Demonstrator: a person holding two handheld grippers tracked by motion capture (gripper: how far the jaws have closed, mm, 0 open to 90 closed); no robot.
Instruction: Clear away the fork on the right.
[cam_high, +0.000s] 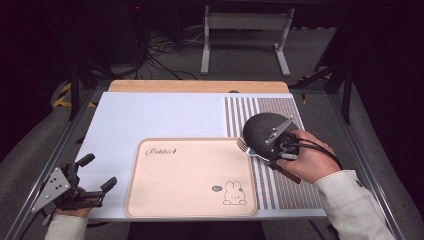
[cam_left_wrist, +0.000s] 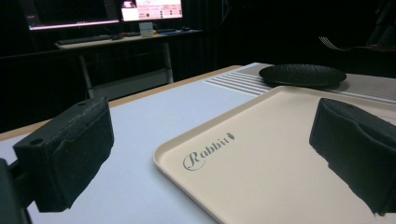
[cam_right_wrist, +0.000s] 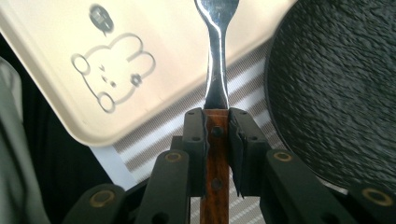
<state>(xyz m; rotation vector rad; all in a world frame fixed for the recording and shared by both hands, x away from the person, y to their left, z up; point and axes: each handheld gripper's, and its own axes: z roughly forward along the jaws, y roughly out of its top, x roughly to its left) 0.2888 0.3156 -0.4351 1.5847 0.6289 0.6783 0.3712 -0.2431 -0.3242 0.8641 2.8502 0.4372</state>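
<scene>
Right gripper (cam_right_wrist: 217, 126) jaws clamped on fork (cam_right_wrist: 216, 70) handle, held above tray (cam_high: 190, 200) edge by black plate (cam_high: 260, 131); left gripper (cam_high: 95, 172) jaws released, low over tabletop (cam_high: 150, 115).

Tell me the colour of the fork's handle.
Reddish-brown wood with dark rivets on the fork, clearest in the right gripper view.

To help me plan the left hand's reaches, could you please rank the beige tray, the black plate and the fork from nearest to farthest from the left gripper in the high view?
From the left gripper, at the table's near left corner:
1. Beige tray, just to its right at the table's middle.
2. Fork, tines over the tray's far right corner, held by the right gripper.
3. Black plate, on the striped mat at the right.
</scene>
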